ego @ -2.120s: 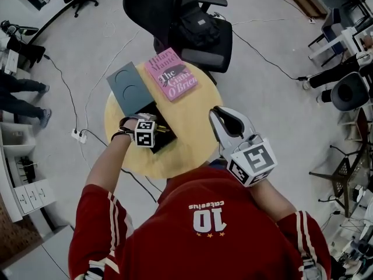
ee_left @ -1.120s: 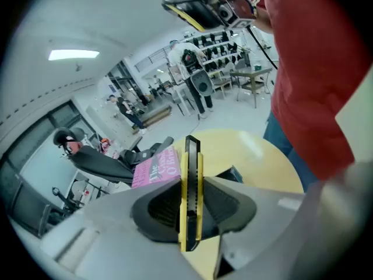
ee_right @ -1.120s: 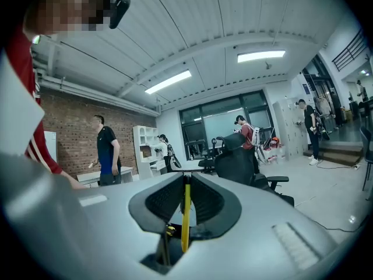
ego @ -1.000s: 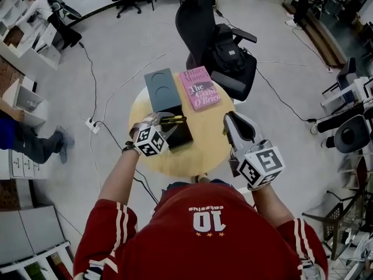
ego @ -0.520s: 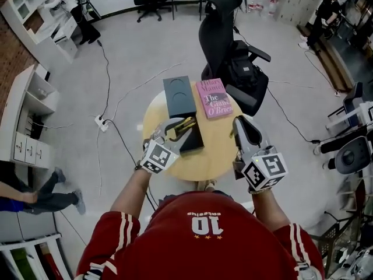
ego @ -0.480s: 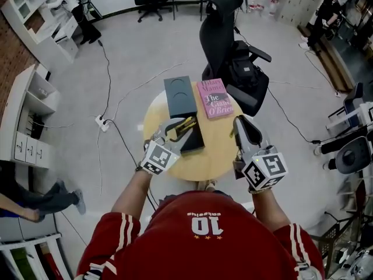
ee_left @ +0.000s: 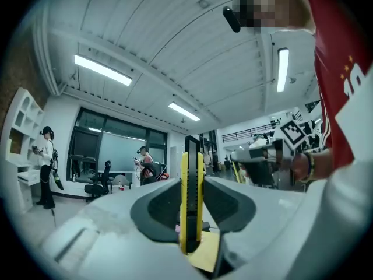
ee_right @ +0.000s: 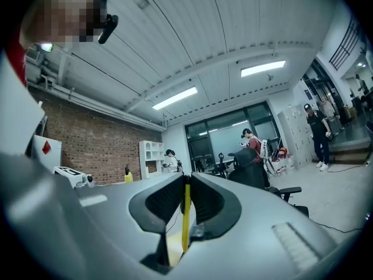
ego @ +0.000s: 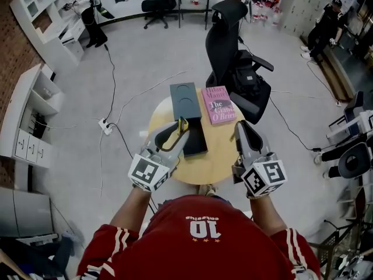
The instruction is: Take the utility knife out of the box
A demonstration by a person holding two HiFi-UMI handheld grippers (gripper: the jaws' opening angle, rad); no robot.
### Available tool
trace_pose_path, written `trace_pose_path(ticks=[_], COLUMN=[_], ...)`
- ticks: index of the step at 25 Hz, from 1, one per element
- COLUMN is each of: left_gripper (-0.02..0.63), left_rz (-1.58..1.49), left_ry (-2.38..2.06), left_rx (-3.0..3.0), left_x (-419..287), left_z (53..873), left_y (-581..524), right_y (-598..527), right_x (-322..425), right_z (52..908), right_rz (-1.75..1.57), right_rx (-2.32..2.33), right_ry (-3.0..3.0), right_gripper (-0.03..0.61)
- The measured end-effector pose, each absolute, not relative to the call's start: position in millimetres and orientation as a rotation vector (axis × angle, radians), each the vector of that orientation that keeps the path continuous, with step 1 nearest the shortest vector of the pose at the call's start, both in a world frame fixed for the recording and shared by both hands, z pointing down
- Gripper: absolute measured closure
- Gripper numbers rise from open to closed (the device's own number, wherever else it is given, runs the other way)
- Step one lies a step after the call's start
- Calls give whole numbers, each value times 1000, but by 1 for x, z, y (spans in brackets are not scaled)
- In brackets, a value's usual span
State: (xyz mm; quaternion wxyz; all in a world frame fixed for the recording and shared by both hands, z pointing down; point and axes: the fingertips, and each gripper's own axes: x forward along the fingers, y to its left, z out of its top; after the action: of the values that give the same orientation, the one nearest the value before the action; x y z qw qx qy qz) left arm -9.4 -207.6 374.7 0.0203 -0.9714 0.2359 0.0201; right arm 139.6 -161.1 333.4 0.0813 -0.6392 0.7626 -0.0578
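My left gripper (ego: 179, 128) is shut on the yellow and black utility knife (ego: 175, 137), which hangs in the air above the table. In the left gripper view the knife (ee_left: 191, 197) stands on edge between the two pads, its tip poking past the left gripper (ee_left: 191, 182). Below it, the open black box (ego: 197, 143) lies on the round wooden table (ego: 221, 150). My right gripper (ego: 242, 128) hovers over the table's right side. Its jaws are nearly together with nothing held, and only a thin yellow slit shows through the right gripper (ee_right: 186, 185).
A dark grey lid (ego: 185, 101) and a pink book (ego: 219, 105) lie at the table's far side. A black office chair with a backpack (ego: 242, 74) stands just behind it. Cables and a power strip (ego: 105, 125) lie on the floor at the left. People stand by distant shelves.
My left gripper has lifted the knife up out of the box and rolled, so the knife now stands on edge. The right gripper shifted only slightly.
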Motion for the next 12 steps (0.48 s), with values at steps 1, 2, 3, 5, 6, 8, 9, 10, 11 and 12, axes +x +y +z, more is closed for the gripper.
trace_pose_path(ticks=[1, 2, 3, 5, 6, 8, 9, 10, 11, 12], left_gripper=[486, 486, 486, 485, 485, 485, 485, 485, 485, 485], left_rz=[81, 97, 107, 110, 111, 125, 134, 138, 136, 132], left_ry=[750, 768, 785, 826, 853, 909, 929, 941, 947, 951], left_rx=[-3009, -3004, -2999, -2997, -2995, -2983, -2974, -2964, -2954, -2946], left_x=[-14, -19, -23, -31, -36, -48, -53, -57, -61, -64], left_z=[369, 364, 360, 354, 352, 348, 345, 343, 341, 339], left_y=[-205, -204, -202, -201, -201, -202, -201, -201, -200, -199], right_y=[-159, -157, -156, -155, -154, -152, -151, -151, -151, -150], right_x=[138, 137, 136, 132, 130, 125, 122, 118, 115, 112], right_z=[332, 331, 331, 334, 336, 337, 336, 335, 334, 334], right_rz=[-163, -154, -148, -156, -162, -164, -161, -158, -154, -150], right_rx=[-1908, -1908, -1908, -1904, -1899, -1890, -1885, -1881, -1877, -1874], right_ry=[2278, 2278, 2278, 2280, 2281, 2286, 2290, 2293, 2297, 2301], right_gripper=[540, 540, 540, 540, 540, 540, 540, 540, 540, 540])
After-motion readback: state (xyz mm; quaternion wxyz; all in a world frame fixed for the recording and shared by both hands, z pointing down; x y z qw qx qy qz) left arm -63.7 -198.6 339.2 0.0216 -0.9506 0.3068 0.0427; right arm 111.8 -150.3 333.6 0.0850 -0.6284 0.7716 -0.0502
